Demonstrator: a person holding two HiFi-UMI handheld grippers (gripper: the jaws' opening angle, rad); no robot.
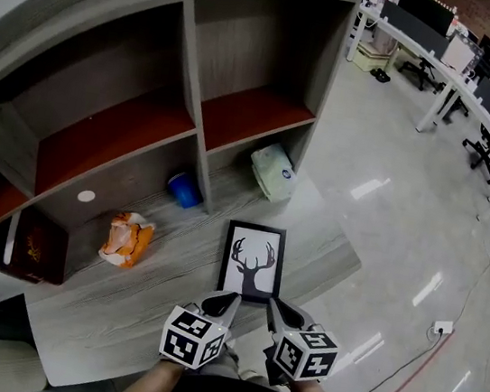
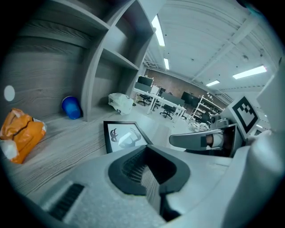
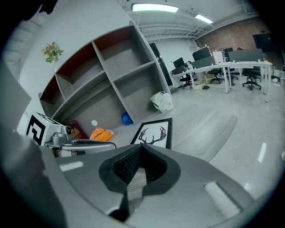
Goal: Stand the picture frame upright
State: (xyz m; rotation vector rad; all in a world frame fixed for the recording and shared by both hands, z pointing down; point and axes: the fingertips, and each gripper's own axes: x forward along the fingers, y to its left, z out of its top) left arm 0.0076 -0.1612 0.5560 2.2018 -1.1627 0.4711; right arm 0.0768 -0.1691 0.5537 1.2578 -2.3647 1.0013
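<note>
the picture frame (image 1: 251, 262) is lying flat on its back with the antler print facing up, just below the middle of the head view. it is resting on the grey wooden surface (image 1: 119, 309) in front of the shelf unit (image 1: 192, 64), toward that surface's right-hand edge. nothing is propping it, so it is not yet standing. its near short edge is pointing at the person, which is likely why both tools are lined up at the bottom of the frame.

the left gripper (image 1: 227, 305) and the right gripper (image 1: 278, 314) are sitting side by side just at that near edge, one toward each corner, tips angling down at it. from the gripper views the frame is lying a little ahead of the tips, so they are probably not touching it. each pair of jaws is pressed together with nothing between them. neither tool is gripping anything. my guess is they will have to part to pinch the edge, or slide under it as wedges.

further out, an orange bag (image 1: 125, 239) is lying left of the frame. a blue object (image 1: 185, 190) is tucked against the shelf's upright divider, and a pale bag (image 1: 273, 171) is sitting at the shelf's right end, above the frame in the picture. all three are well apart from the frame, leaving room to tip it up. a shiny office floor (image 1: 402, 241) is filling the right side.
</note>
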